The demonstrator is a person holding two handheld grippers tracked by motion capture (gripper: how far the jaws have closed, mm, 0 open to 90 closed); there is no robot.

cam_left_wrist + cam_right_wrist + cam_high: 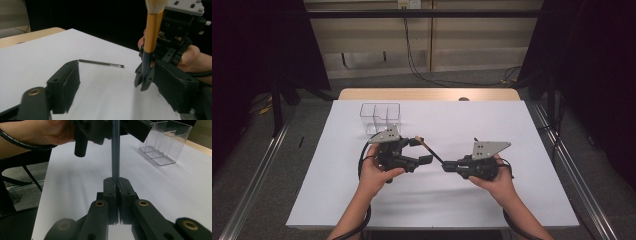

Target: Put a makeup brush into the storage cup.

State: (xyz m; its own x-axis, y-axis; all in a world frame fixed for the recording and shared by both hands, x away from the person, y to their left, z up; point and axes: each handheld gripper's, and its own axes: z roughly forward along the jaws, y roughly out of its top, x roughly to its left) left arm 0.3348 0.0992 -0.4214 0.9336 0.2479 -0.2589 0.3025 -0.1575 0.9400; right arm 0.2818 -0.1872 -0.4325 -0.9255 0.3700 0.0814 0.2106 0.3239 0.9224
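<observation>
Hands: two, both coming in from the near edge of the desk (pixel 337 200), each wrapped around one tool, meeting near the middle of the white sheet.
Left hand (pixel 374 175): forearm slants up and to the right; the fingers curl over the tool body, with the grey plate on top tipped toward the far side.
Left tool (pixel 424 150): points to the right, toward the other hand; its jaws stand apart and press on nothing, with the brush's upper part between them in the high view.
Brush (pixel 152 27): one, with a pale bristle tuft, a gold collar and a dark handle; it runs across the gap between the two tools, well above the sheet, its handle end caught by the right tool.
Right tool (pixel 116 185): points to the left, jaws clenched on the dark handle of the brush, which rises straight out from between the pads in the right gripper view.
Right hand (pixel 494 180): forearm slants up and to the left; the palm is under the tool body and the thumb is on its near side.
Thin dark stick (pixel 101 63): one, lying flat on the sheet beyond the left tool's jaws, apart from both tools.
Clear box (pixel 380 117): one, with compartments, standing at the far left of the sheet just behind the left tool.
</observation>
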